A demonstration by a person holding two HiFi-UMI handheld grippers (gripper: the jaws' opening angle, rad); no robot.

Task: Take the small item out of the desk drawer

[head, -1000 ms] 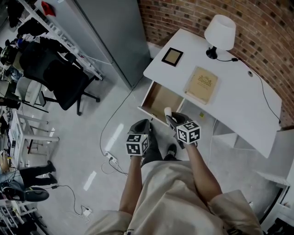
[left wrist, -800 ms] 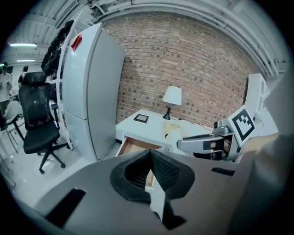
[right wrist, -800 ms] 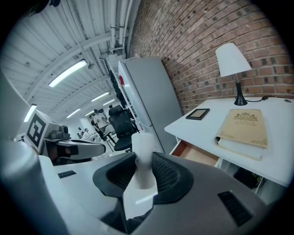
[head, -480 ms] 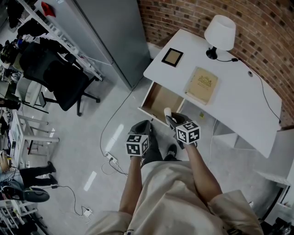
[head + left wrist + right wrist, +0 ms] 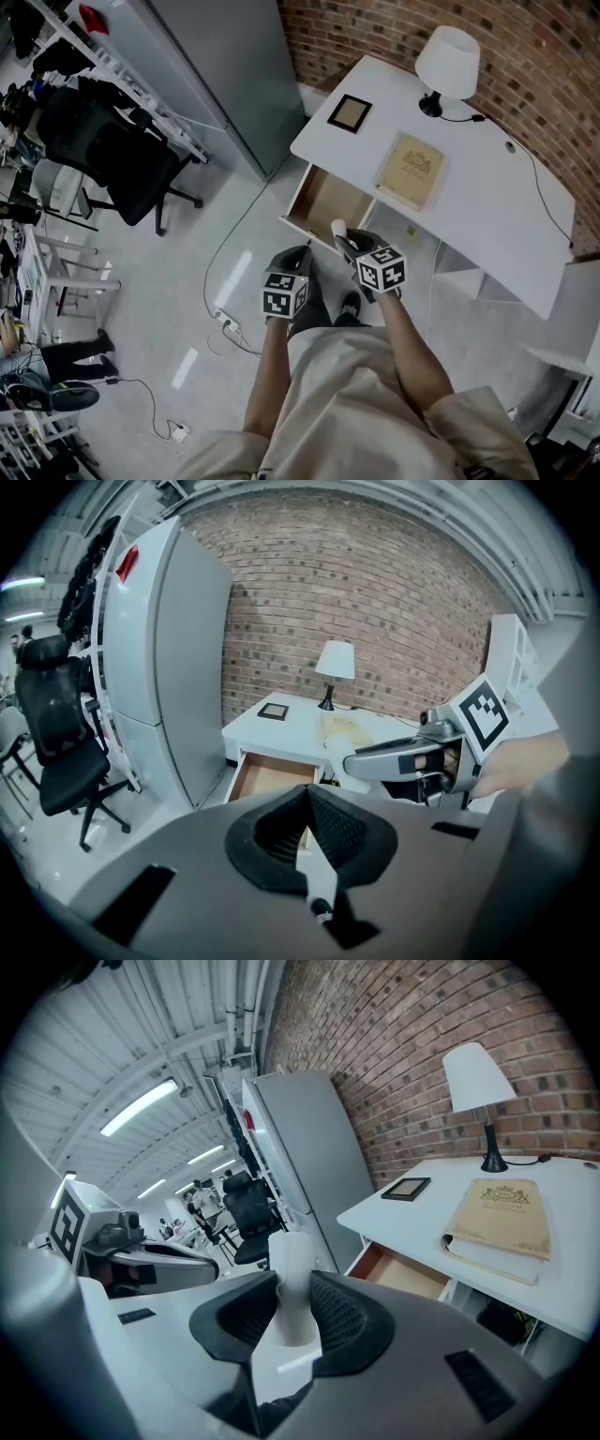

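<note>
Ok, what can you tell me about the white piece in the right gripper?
The white piece is a small, plain cylinder, matte and plastic-looking, with no markings showing. It stands roughly upright, its lower half pinched between the black ribbed pads of the right gripper, its top poking above them. Only those pads touch it. In the head view it sits near the front edge of the open drawer.

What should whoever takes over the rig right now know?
Right tongs: shut on the white cylinder, held in front of the desk, clear of the drawer.
Left tongs: shut, empty, beside the right.
Drawer: open, nothing visible inside.
Done: the cylinder is out of the drawer.
Left: probably set it down somewhere; the drawer is not yet closed.
</note>
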